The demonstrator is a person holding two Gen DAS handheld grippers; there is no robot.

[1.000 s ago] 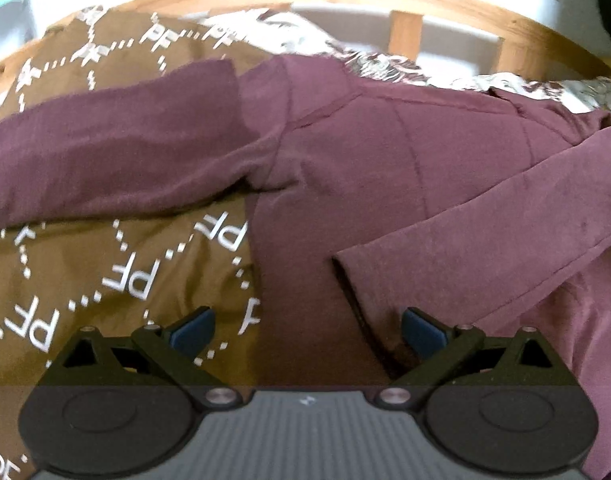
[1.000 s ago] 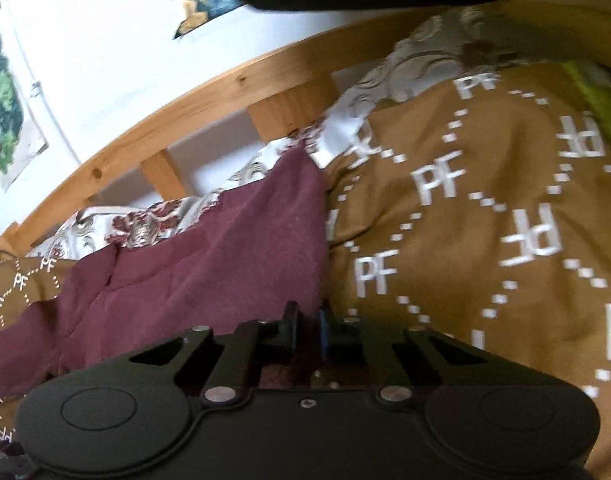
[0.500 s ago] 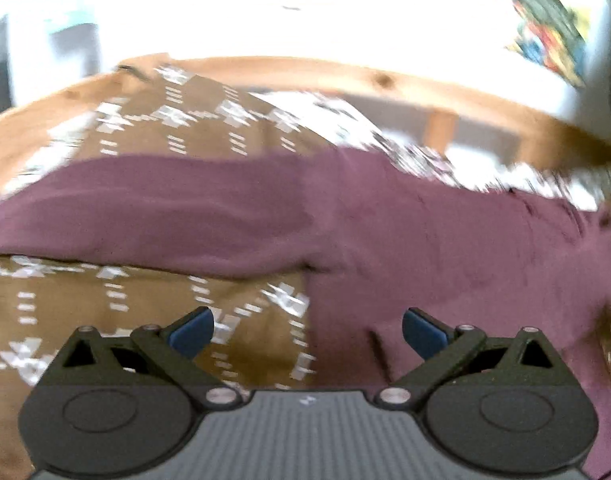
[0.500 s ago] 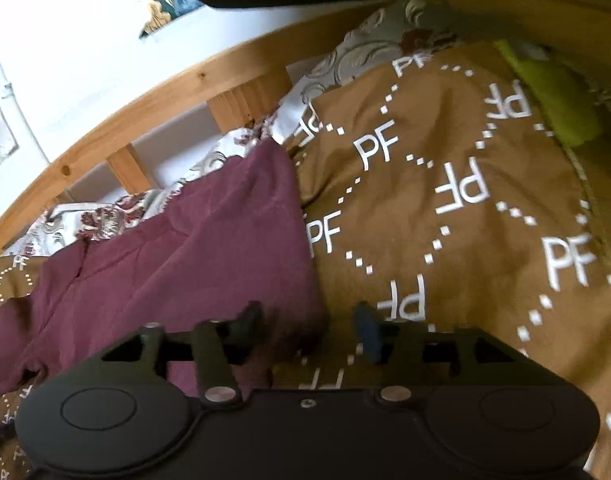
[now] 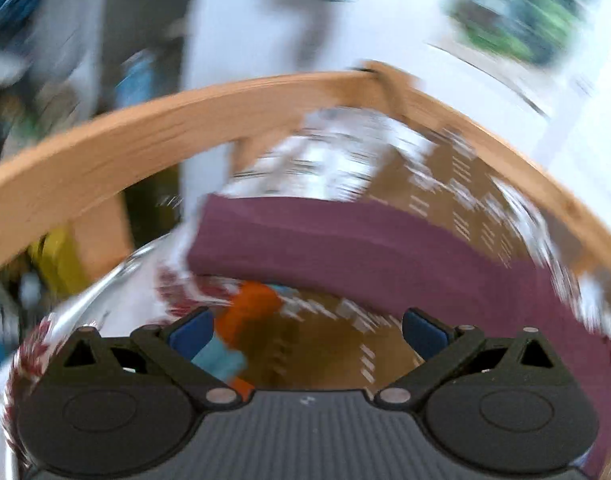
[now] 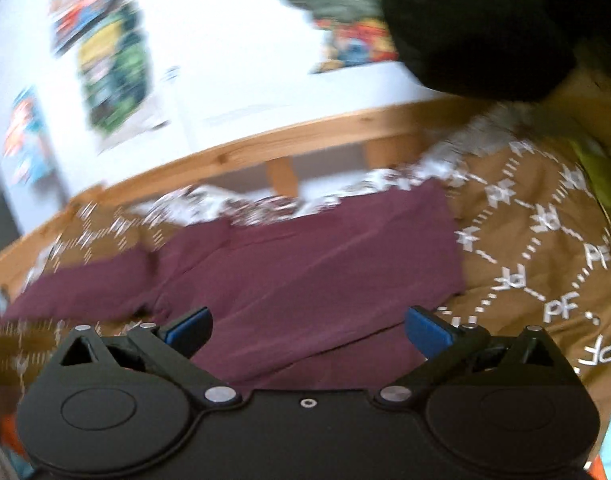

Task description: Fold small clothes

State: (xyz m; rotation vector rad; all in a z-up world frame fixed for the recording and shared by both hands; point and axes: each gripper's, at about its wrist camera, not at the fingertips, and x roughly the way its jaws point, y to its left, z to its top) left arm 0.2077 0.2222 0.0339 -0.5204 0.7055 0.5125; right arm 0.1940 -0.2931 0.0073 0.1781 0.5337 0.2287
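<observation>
A maroon long-sleeved top (image 6: 305,264) lies spread on a brown blanket (image 6: 545,248) printed with white "PF" letters. In the right wrist view its body fills the middle and a sleeve reaches left. My right gripper (image 6: 307,326) is open and empty just above its near edge. In the blurred left wrist view a maroon sleeve (image 5: 365,248) runs across the middle. My left gripper (image 5: 307,330) is open and empty, over the blanket (image 5: 325,344) in front of the sleeve.
A wooden bed rail (image 6: 289,144) runs behind the blanket, also in the left wrist view (image 5: 185,120). Posters (image 6: 109,68) hang on the white wall. An orange and light blue object (image 5: 241,332) lies by my left fingers. A black shape (image 6: 477,28) hangs at upper right.
My right gripper has opened and let go of the top's edge, then drawn back. My left gripper has swung quickly left toward the sleeve's end; its view is motion-blurred.
</observation>
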